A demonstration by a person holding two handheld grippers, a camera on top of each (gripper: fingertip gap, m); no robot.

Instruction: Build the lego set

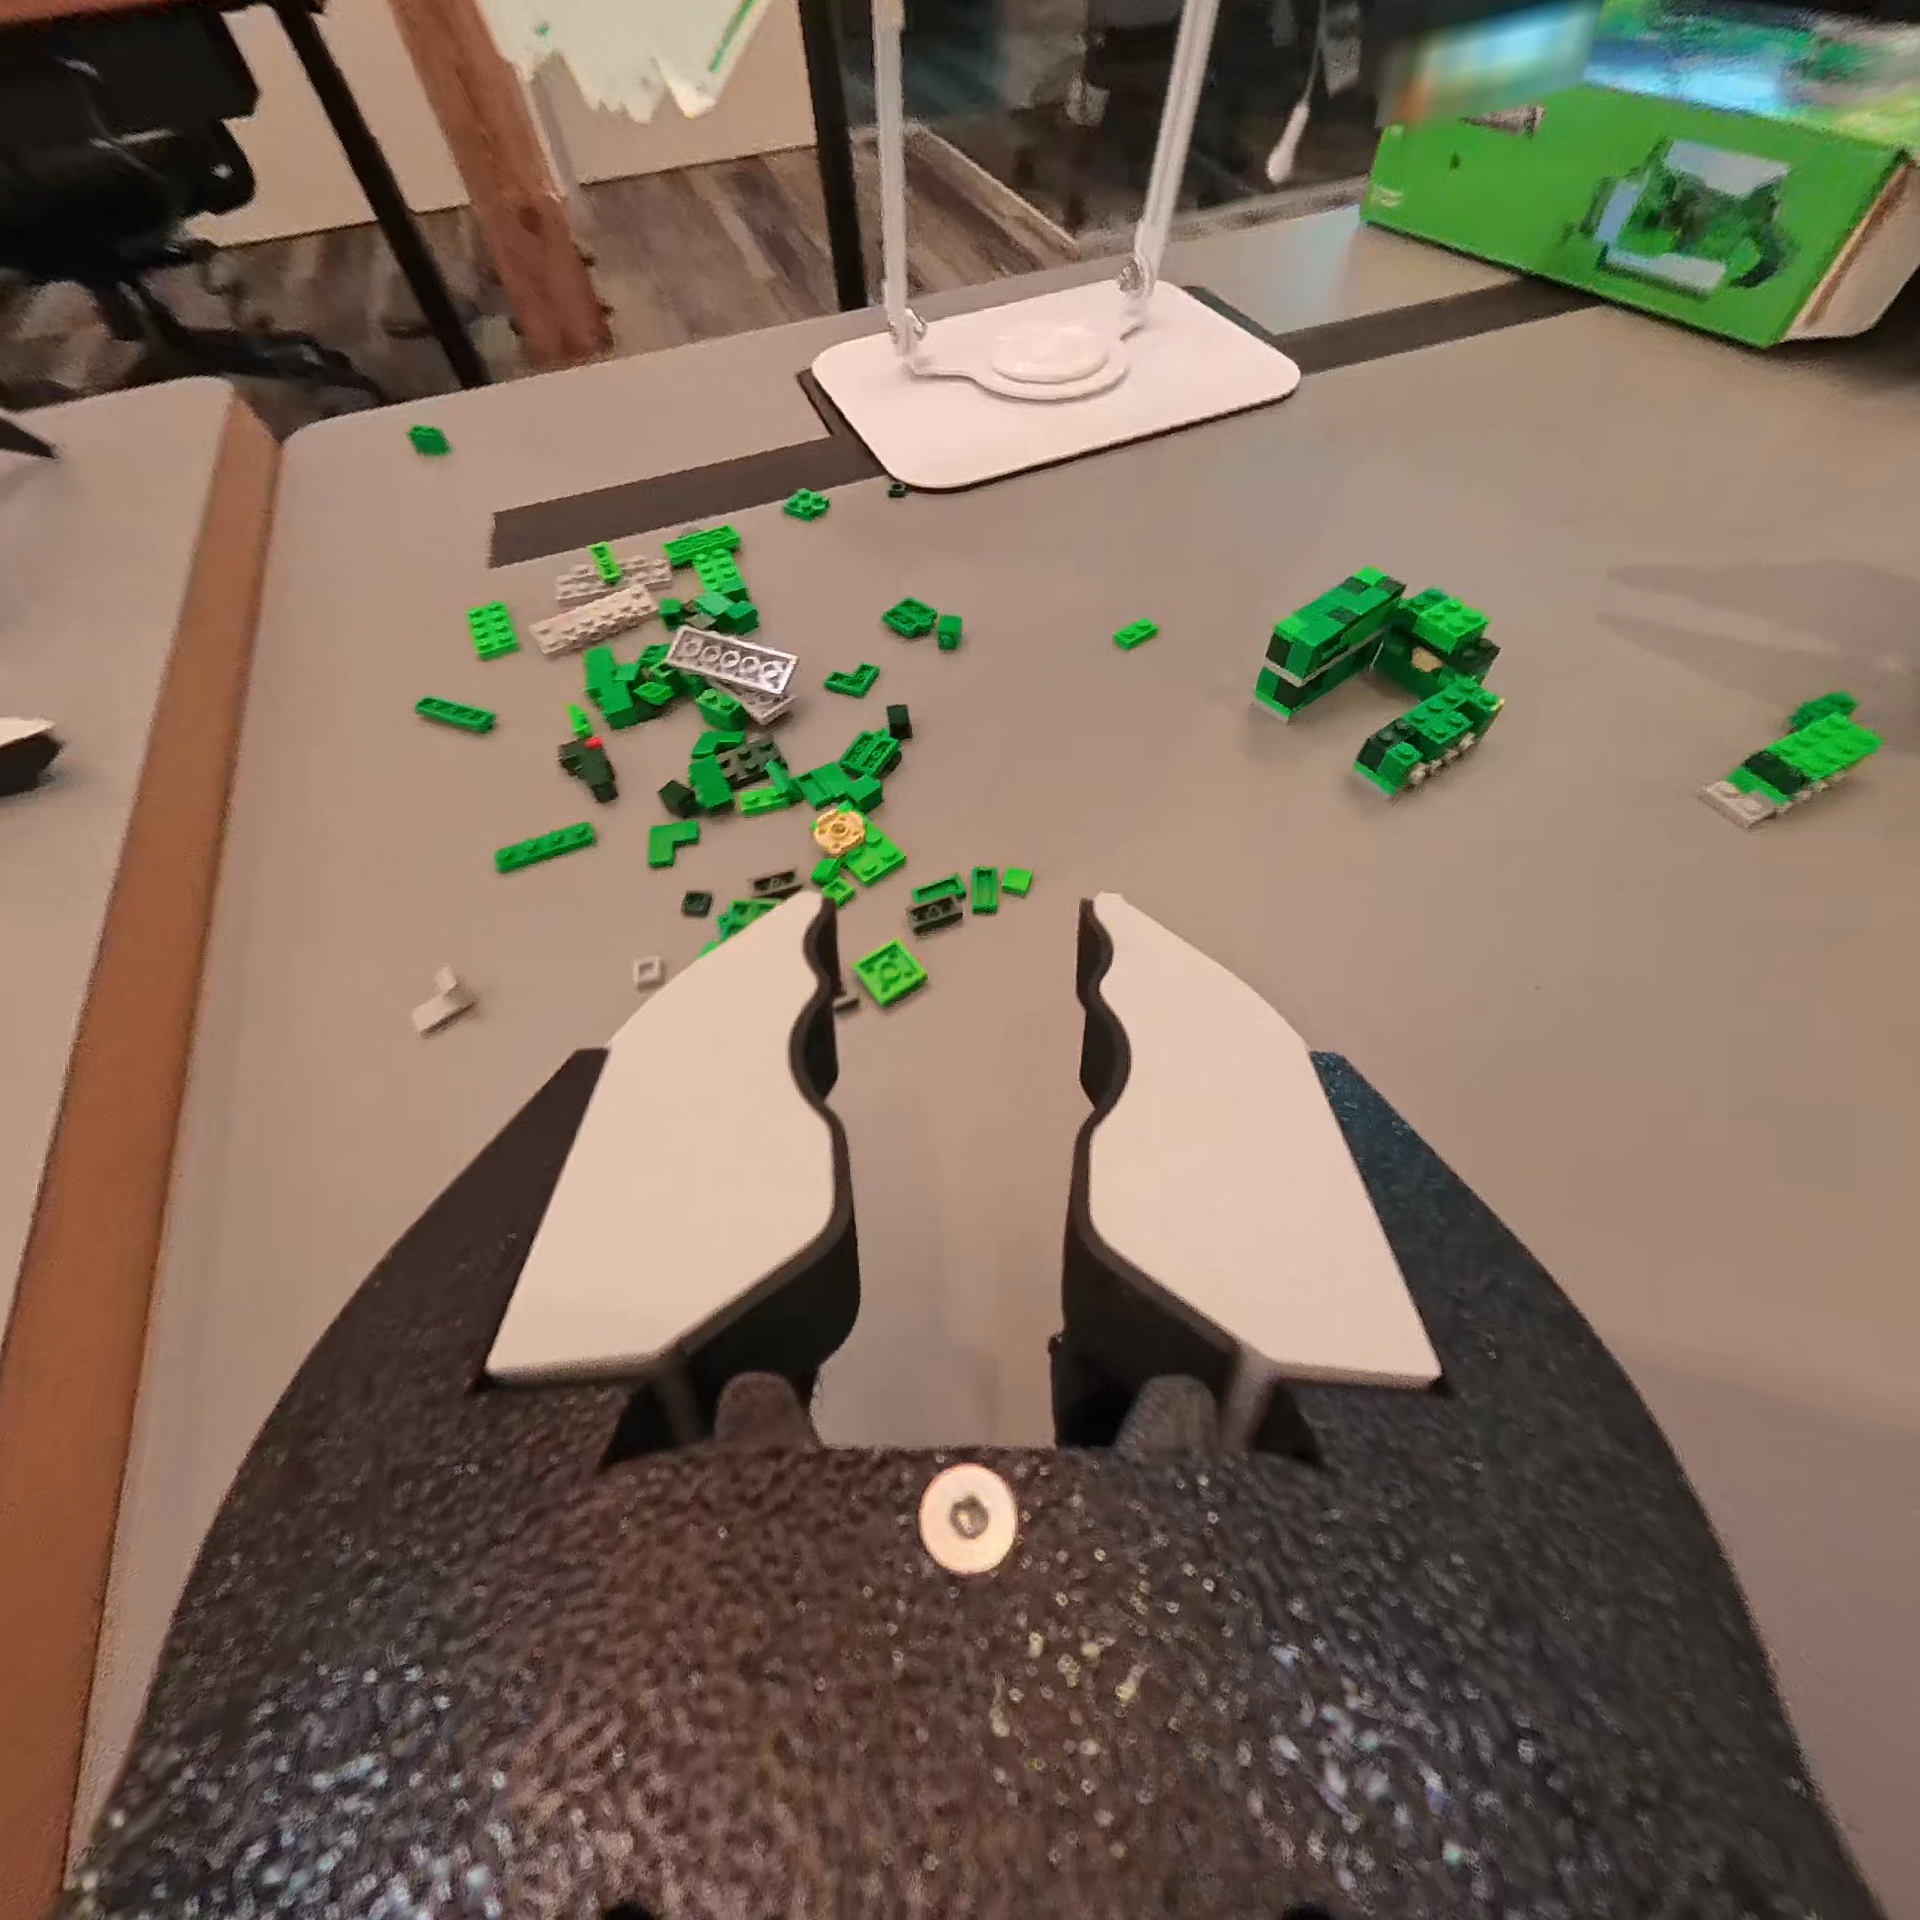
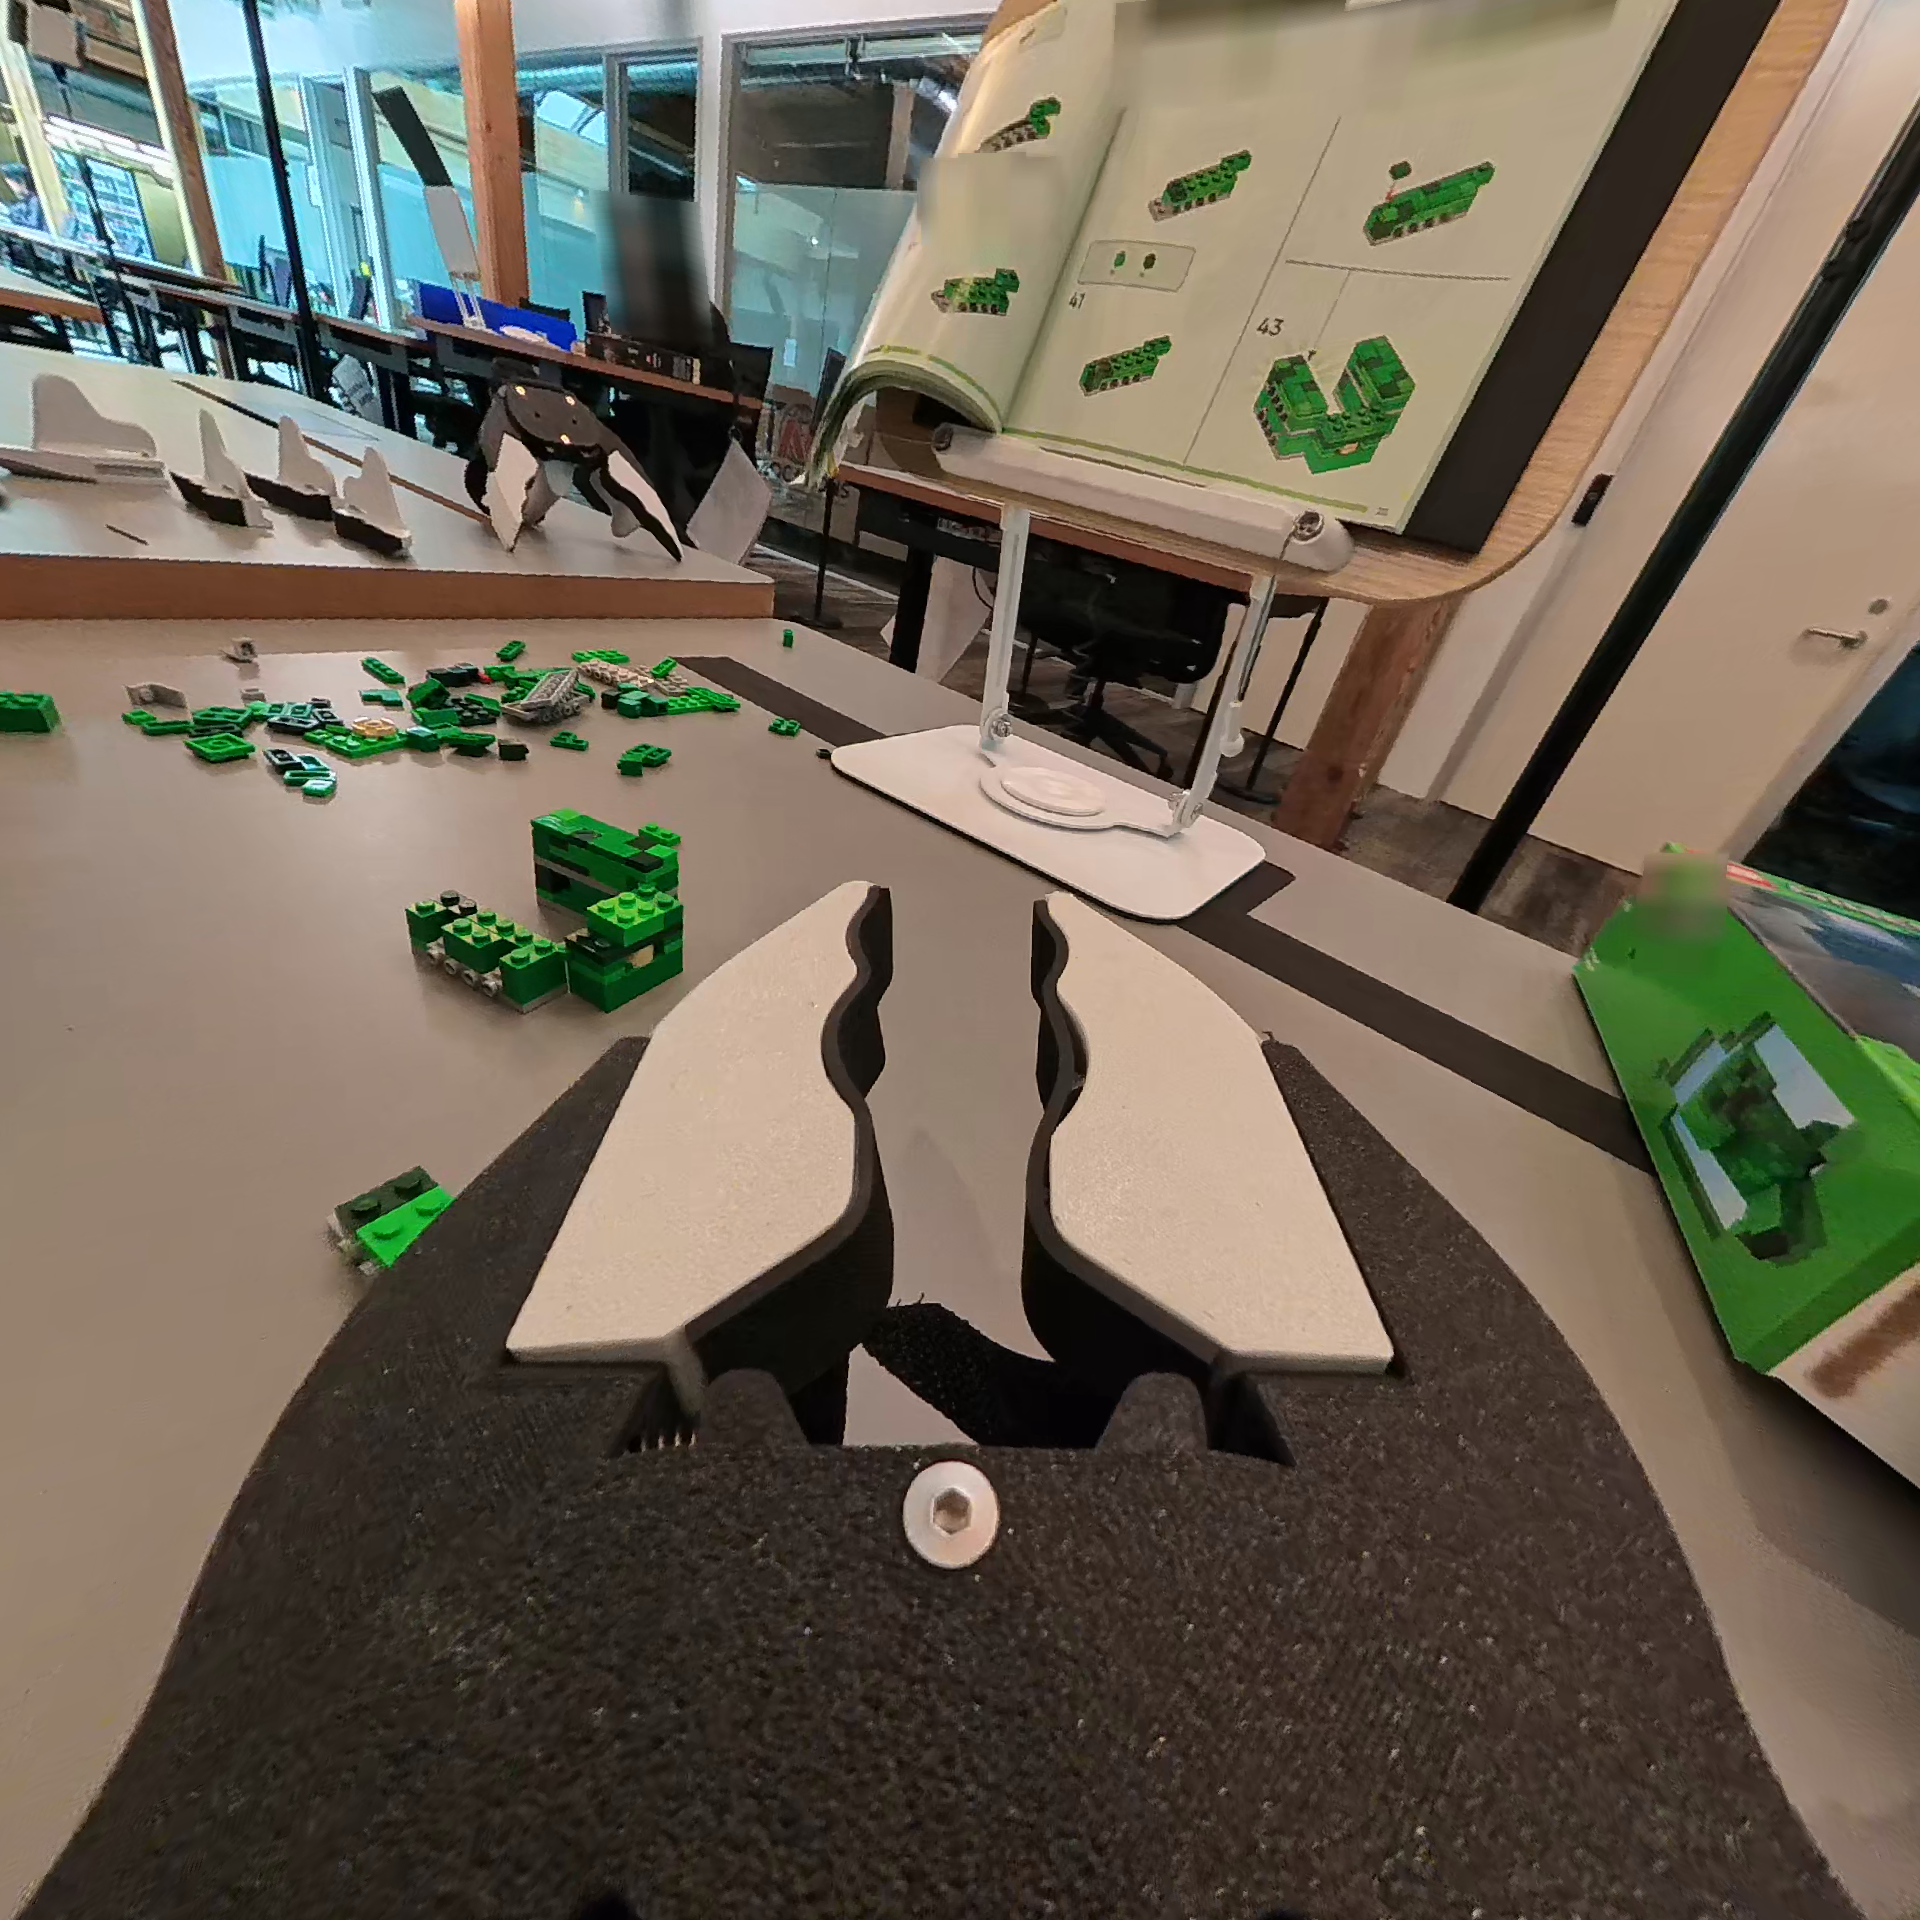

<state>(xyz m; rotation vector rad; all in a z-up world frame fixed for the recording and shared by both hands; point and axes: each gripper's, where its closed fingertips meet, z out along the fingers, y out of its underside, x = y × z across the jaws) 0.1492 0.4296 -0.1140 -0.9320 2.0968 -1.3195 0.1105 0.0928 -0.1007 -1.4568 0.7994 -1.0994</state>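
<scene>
A pile of loose green and grey lego pieces [image 1: 717, 727] lies on the grey table, also in the right wrist view [image 2: 416, 717]. A U-shaped green build [image 1: 1382, 675] stands to the right of the pile and shows in the right wrist view [image 2: 561, 914]. A small green and grey sub-build [image 1: 1792, 769] lies farther right, also in the right wrist view [image 2: 390, 1216]. My left gripper [image 1: 956, 914] is open and empty, just short of the pile, near a green square plate [image 1: 890, 971]. My right gripper [image 2: 961, 899] is open and empty, to the right of the U-shaped build.
A white stand [image 2: 1049, 800] holds the open instruction booklet [image 2: 1195, 281] at the table's back; its base [image 1: 1055, 384] shows in the left wrist view. The green set box [image 2: 1766, 1122] lies at the right, also seen far right [image 1: 1642, 218]. A second table [image 2: 208, 540] with spare gripper parts adjoins on the left. Across from one pair of fingers to the other is roughly 35 cm. Between my left fingertips and the green square plate [image 1: 890, 971] there is roughly 9 cm. Seen from the right wrist view [image 2: 217, 742] as well.
</scene>
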